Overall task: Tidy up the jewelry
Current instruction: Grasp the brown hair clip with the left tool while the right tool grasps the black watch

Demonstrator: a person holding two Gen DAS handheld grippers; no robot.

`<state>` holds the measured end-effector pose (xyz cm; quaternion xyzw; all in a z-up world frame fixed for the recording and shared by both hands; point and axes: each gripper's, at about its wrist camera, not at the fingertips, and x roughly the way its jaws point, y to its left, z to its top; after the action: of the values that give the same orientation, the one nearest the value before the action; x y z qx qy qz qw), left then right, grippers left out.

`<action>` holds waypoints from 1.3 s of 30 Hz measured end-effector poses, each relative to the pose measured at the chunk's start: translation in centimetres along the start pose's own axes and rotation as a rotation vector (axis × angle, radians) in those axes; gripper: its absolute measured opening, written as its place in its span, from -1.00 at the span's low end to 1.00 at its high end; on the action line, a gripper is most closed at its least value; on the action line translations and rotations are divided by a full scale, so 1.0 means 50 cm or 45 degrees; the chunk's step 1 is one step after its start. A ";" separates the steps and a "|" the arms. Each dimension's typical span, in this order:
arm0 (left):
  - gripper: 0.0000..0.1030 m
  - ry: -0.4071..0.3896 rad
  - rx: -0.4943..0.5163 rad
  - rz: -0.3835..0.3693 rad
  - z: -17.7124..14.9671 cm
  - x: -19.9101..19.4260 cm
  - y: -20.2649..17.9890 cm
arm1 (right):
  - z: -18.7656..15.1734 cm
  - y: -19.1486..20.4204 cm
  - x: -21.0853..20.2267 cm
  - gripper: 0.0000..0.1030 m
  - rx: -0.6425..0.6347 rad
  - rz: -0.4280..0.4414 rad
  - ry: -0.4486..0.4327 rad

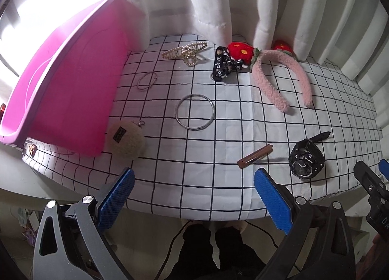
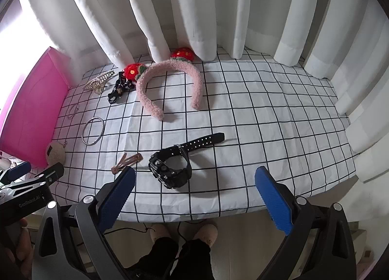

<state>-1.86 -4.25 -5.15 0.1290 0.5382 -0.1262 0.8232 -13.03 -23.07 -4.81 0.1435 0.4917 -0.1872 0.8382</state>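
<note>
Both tools sit at the near edge of the worktop, spread wide with nothing between the blue pads. The left tool (image 1: 193, 197) hangs just off the edge, and the right tool (image 2: 194, 197) does the same a bit further right, released and empty too.

Closest to the right tool is a black watch (image 2: 171, 169), lying on its side with the strap running off toward the back right. Just left of it is a brown hair clip (image 2: 127, 162), flat on the cloth, apart from the watch. In the left view the clip (image 1: 255, 156) sits just past the tool's right pad.

Further out there's a silver bangle (image 1: 195, 115) lying flat by itself, and a fuzzy beige pouch (image 1: 126, 139) touching the side of the pink box (image 1: 73, 90), which stands at the left end of the worktop. Past the bangle there's a thin hair tie (image 1: 146, 80), then a pearly claw clip (image 1: 186, 52) and a black bow clip (image 1: 222, 63) near the back. The pink fluffy headband (image 2: 167, 85) with red strawberry ears lies open end toward the camera, its top right against the white curtain (image 2: 194, 12).

Everything lies on a white cloth (image 2: 267, 122) with a black grid.
</note>
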 end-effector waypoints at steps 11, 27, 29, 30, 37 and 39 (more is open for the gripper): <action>0.88 0.029 0.052 -0.048 -0.021 0.085 -0.067 | -0.019 -0.014 0.114 0.83 -0.090 0.125 0.093; 0.88 0.004 0.105 -0.114 -0.030 0.181 -0.091 | -0.019 0.012 0.213 0.83 -0.182 0.169 0.144; 0.88 0.004 0.106 -0.125 -0.031 0.191 -0.089 | -0.020 0.012 0.221 0.83 -0.186 0.166 0.146; 0.88 0.004 0.104 -0.128 -0.031 0.196 -0.088 | -0.020 0.013 0.225 0.83 -0.189 0.160 0.147; 0.88 0.000 0.095 -0.144 -0.031 0.225 -0.086 | -0.020 0.014 0.254 0.83 -0.192 0.184 0.158; 0.88 0.007 0.095 -0.155 -0.030 0.234 -0.087 | -0.019 0.013 0.262 0.83 -0.192 0.198 0.166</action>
<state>-0.11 -8.61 -16.80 0.1270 0.5424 -0.1958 0.8070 -7.62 -24.34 -16.72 0.1298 0.5452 -0.0743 0.8249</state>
